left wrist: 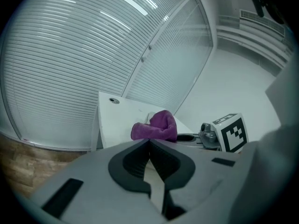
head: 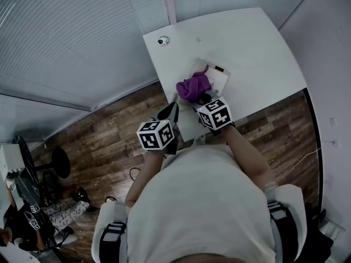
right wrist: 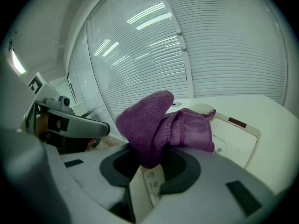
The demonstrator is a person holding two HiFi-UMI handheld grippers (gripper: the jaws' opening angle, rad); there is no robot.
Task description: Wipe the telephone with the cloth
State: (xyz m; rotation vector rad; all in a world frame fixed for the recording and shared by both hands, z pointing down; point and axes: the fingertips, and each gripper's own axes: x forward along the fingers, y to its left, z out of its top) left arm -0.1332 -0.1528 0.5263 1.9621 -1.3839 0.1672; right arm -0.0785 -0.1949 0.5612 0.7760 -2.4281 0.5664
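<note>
On the white table (head: 247, 43), towards its near edge, the telephone (head: 220, 76) lies flat, and the purple cloth (right wrist: 154, 120) sits bunched over the end closest to the person. The right gripper (right wrist: 150, 166) pinches a fold of that cloth between its jaws, and the loose bulk spills forward onto the set's pale face. The left gripper (left wrist: 149, 146) hangs by the table's near edge with its jaws pressed together on nothing, apart from both cloth and telephone.

The step in hand looks to be the wipe itself — the cloth is already on the set. To do it well, the pinch should hold firm while the loose part is drawn across the face in long, even strokes. The gripper should ride low enough that the fabric, not the jaw tips, bears on the plastic. The set seems light and lies free on a smooth top, so it may slide under a stroke — the idle left gripper could steady an edge. Whether a cord is attached cannot be made out.
</note>
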